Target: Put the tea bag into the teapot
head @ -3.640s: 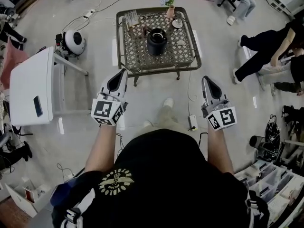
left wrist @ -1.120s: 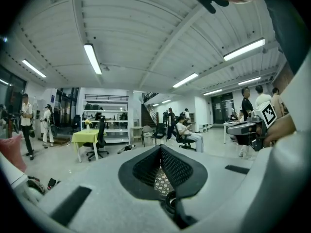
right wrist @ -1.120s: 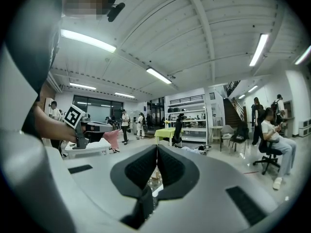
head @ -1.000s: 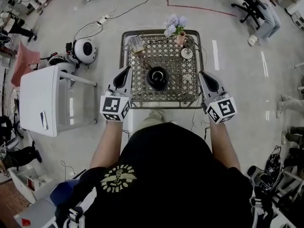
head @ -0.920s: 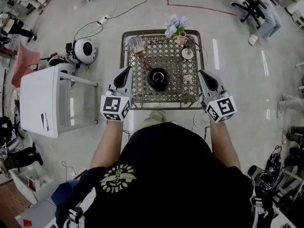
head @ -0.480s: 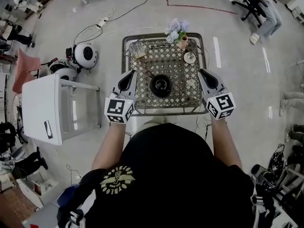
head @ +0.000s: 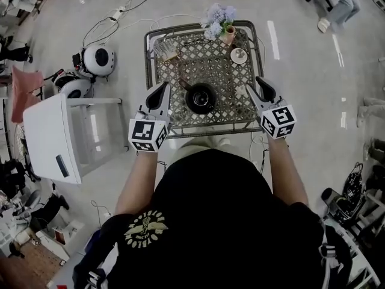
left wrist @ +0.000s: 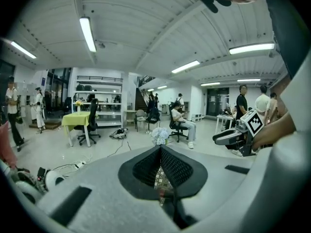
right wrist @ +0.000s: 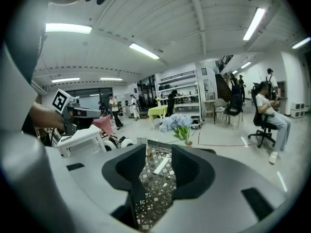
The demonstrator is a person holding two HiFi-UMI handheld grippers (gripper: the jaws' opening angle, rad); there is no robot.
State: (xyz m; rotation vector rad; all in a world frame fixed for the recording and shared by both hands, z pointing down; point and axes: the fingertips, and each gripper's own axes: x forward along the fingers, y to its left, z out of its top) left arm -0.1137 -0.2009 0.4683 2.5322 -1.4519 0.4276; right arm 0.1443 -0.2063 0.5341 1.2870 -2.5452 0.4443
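Grey left claw (head: 165,87) is pinched shut on nothing, its tip over the near left part of the metal lattice table (head: 212,68). The right claw (head: 260,82) hangs over the near right corner, jaws opening and empty, with only lattice showing in the gap. A black teapot (head: 200,98) stands between them, just right of the left claw's tip. Ahead of the right claw's gap lies a pale flat strip, the tea bag (right wrist: 160,165) as far as I can tell. Farther on is a white saucer (head: 239,55), then a vase of flowers (head: 218,18) at the far edge.
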